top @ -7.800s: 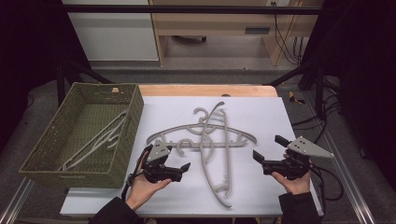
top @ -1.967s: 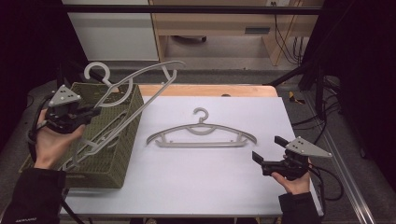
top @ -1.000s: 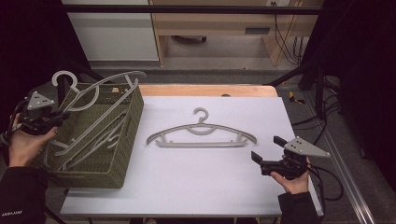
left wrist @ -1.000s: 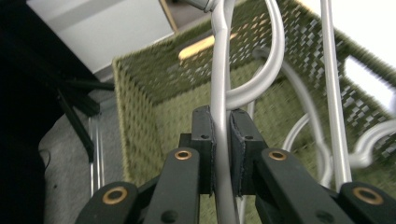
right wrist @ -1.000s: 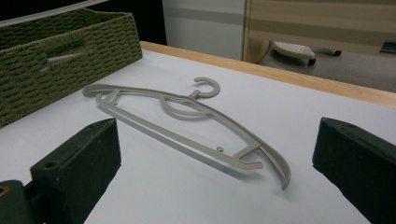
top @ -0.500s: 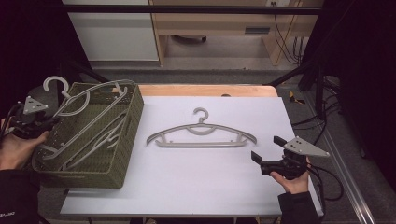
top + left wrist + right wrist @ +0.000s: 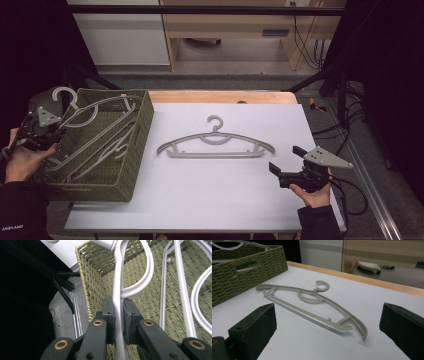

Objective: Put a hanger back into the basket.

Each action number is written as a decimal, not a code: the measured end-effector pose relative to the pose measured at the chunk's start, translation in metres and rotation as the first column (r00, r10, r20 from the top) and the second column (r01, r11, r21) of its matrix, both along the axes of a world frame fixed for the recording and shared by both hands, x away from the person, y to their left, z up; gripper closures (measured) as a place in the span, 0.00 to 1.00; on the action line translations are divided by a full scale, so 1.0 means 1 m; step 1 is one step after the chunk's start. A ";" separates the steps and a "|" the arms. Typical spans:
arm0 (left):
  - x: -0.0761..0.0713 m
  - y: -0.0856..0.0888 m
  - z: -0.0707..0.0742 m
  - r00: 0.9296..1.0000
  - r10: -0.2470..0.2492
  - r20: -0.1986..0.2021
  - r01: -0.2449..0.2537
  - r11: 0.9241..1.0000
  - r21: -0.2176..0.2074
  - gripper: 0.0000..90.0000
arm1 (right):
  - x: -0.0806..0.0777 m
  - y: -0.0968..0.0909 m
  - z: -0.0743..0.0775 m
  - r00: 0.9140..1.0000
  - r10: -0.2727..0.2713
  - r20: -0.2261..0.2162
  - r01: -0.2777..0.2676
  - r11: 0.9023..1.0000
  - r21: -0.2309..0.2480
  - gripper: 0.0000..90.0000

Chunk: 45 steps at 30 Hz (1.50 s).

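Right gripper [image 7: 281, 172]: nearest the person, at the near right part of the table, held level in the right hand [image 7: 312, 187] and pointing left toward the middle. In the right gripper view its jaws stand wide apart with nothing between them.

Table [image 7: 225, 195]: white top with a wooden strip along its far edge.

Loose hanger [image 7: 216, 144]: one grey plastic hanger lying flat mid-table, hook toward the far edge, well apart from the right gripper and just right of the basket. In the right gripper view it [image 7: 312, 305] lies ahead between the open jaws, untouched.

Basket [image 7: 127, 172]: one green woven rectangular basket at the table's left side, overhanging the left edge.

Basket contents: grey hangers lying slanted on the woven floor [image 7: 97, 152]; at least one lies there besides the held one, but their bars overlap and I cannot give an exact count.

Held hanger [image 7: 92, 112]: grey, tilted across the basket's far left part, its hook [image 7: 65, 95] sticking out past the far left corner.

Left gripper [image 7: 42, 131]: at the basket's left rim, in the left hand [image 7: 22, 160]. In the left gripper view its jaws are clamped on a thin bar of the held hanger [image 7: 117, 302], both pads pressed against it, above the basket's woven inside.

Count: two grippers, one basket, one hanger on the table, one hanger in the grip.
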<state>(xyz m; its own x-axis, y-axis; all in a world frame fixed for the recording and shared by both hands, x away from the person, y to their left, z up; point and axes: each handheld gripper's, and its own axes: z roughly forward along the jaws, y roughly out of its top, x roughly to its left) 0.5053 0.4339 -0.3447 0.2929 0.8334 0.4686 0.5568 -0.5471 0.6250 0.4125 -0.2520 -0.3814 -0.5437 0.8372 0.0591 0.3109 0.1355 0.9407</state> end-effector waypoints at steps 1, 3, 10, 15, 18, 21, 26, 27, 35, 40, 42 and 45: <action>0.001 -0.001 -0.002 1.000 -0.001 -0.002 0.001 1.000 0.009 0.90 | 0.000 0.000 0.000 1.000 0.000 0.000 0.000 1.000 -0.001 0.01; 0.002 -0.004 -0.007 1.000 -0.007 -0.003 0.007 1.000 0.023 0.90 | 0.000 0.001 0.000 1.000 0.002 -0.003 -0.002 1.000 0.004 0.01; 0.003 -0.007 -0.026 1.000 -0.015 -0.024 0.015 1.000 0.003 0.91 | 0.000 0.001 -0.001 1.000 0.004 0.000 -0.004 1.000 -0.005 0.01; -0.004 -0.004 -0.027 0.999 -0.029 -0.022 0.028 0.999 -0.042 0.91 | 0.000 0.001 -0.001 1.000 0.006 -0.001 -0.006 1.000 -0.007 0.01; -0.009 -0.008 -0.023 0.998 -0.053 -0.018 0.051 0.997 -0.064 0.91 | 0.000 0.001 -0.001 1.000 0.009 -0.003 -0.009 1.000 -0.011 0.01; -0.015 -0.014 -0.021 0.996 -0.076 -0.047 0.071 0.992 -0.101 0.90 | 0.000 0.001 -0.001 1.000 0.005 0.001 -0.005 1.000 -0.005 0.01; -0.023 -0.020 -0.023 0.985 -0.125 -0.122 0.106 0.983 -0.153 0.88 | 0.000 0.001 0.000 1.000 0.009 0.002 -0.009 1.000 -0.002 0.01; -0.025 -0.023 -0.024 0.983 -0.128 -0.130 0.109 0.984 -0.143 0.88 | 0.000 0.001 0.000 1.000 0.010 0.003 -0.010 1.000 -0.004 0.01; -0.025 -0.040 -0.032 0.953 -0.178 -0.245 0.137 0.975 -0.173 0.84 | -0.001 0.001 0.000 1.000 0.010 -0.002 -0.010 1.000 0.003 0.01; -0.028 -0.045 -0.035 0.950 -0.185 -0.250 0.140 0.972 -0.187 0.77 | -0.002 0.001 0.001 1.000 0.007 0.000 -0.007 1.000 0.007 0.01; -0.030 -0.047 -0.032 0.950 -0.202 -0.238 0.153 0.966 -0.210 0.72 | -0.002 0.001 0.001 1.000 0.009 -0.001 -0.009 1.000 0.008 0.01; -0.037 -0.053 -0.024 0.956 -0.223 -0.193 0.179 0.958 -0.223 0.71 | -0.002 0.001 0.001 1.000 0.007 0.000 -0.007 1.000 0.009 0.01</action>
<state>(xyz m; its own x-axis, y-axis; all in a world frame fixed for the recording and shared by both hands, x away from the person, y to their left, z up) 0.4687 0.3809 -0.3685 0.5386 0.8171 0.2056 0.5810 -0.5369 0.6117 0.4106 -0.2514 -0.3803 -0.5498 0.8326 0.0666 0.3103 0.1296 0.9418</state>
